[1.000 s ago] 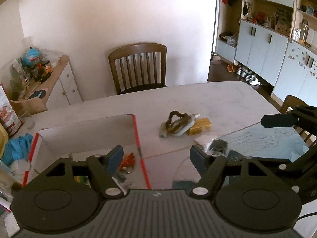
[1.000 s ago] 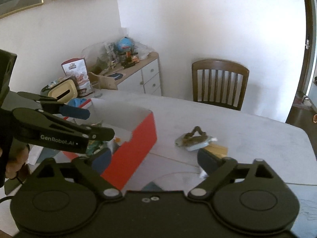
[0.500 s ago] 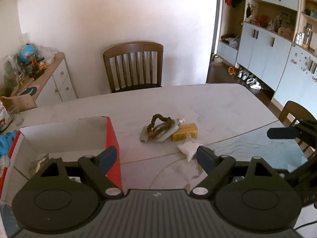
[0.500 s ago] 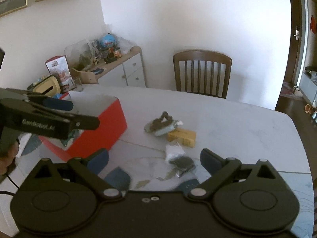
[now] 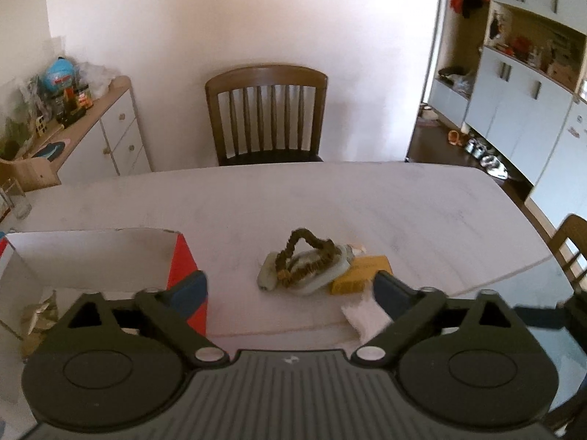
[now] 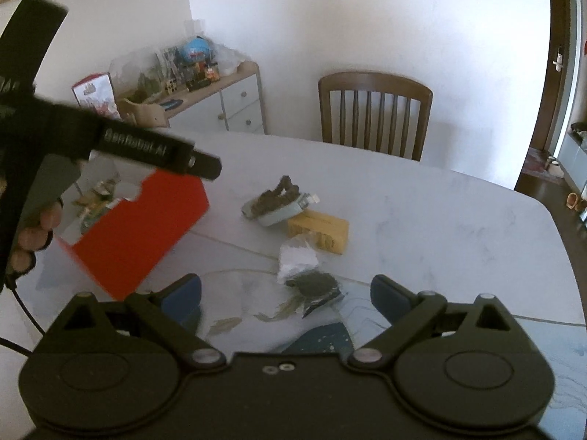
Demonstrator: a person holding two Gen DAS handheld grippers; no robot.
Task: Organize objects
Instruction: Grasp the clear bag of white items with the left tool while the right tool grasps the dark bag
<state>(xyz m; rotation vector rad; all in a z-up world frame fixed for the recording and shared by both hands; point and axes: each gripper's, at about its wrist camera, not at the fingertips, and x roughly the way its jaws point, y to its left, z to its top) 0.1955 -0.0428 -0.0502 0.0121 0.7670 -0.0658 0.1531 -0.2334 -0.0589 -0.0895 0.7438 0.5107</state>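
My right tongs (image 6: 286,293) hang wide open and empty above a small packet with dark contents (image 6: 317,286) on the desk (image 6: 458,227); my left tongs (image 5: 290,286), equally spread and holding nothing, hover beside the red-and-white box (image 5: 183,260), which already has items in it. Just beyond lie a white sachet (image 6: 297,256), a yellow box (image 6: 319,233) and a pale tube (image 5: 312,275) with a brown scrunchie (image 5: 304,253) draped over it, all touching or nearly so. The risk, as I judge it: the thin packet lies flat on a glossy mat (image 6: 238,293), so closing on it could make it skid or bring the sachet along. The desk is pale marble, with a wooden chair (image 6: 374,110) at its far side, a cluttered sideboard (image 6: 205,88) by the white wall and blue-grey cupboards (image 5: 521,99) to the right.
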